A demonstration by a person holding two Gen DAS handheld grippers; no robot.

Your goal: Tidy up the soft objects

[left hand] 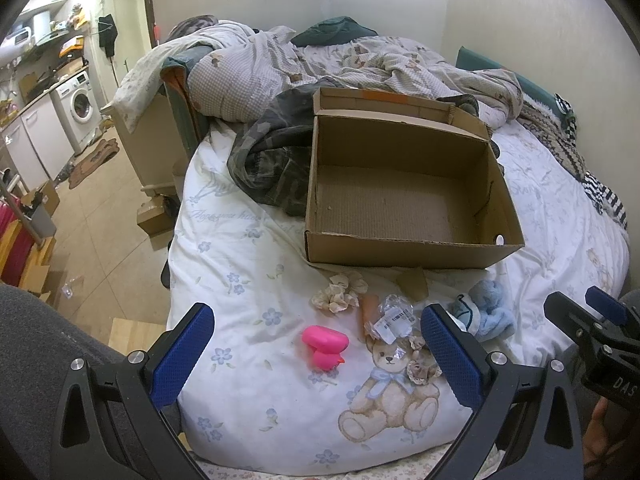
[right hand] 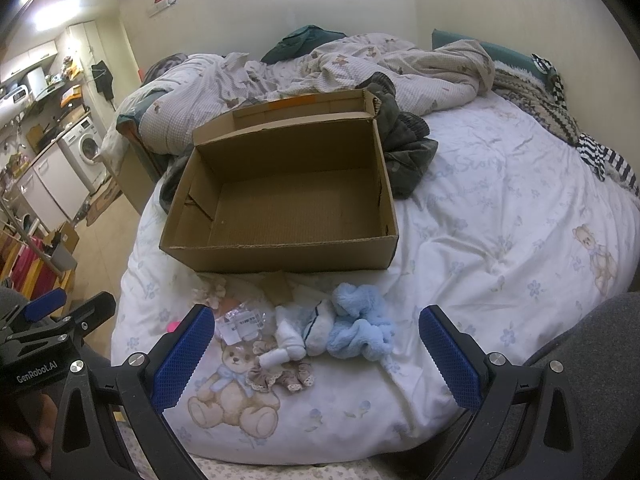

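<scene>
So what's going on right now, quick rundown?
Left gripper open, right gripper open, both empty. Cardboard box empty; blue fluffy cloth and pink toy loose on the bed in front. Nothing blocking.
</scene>
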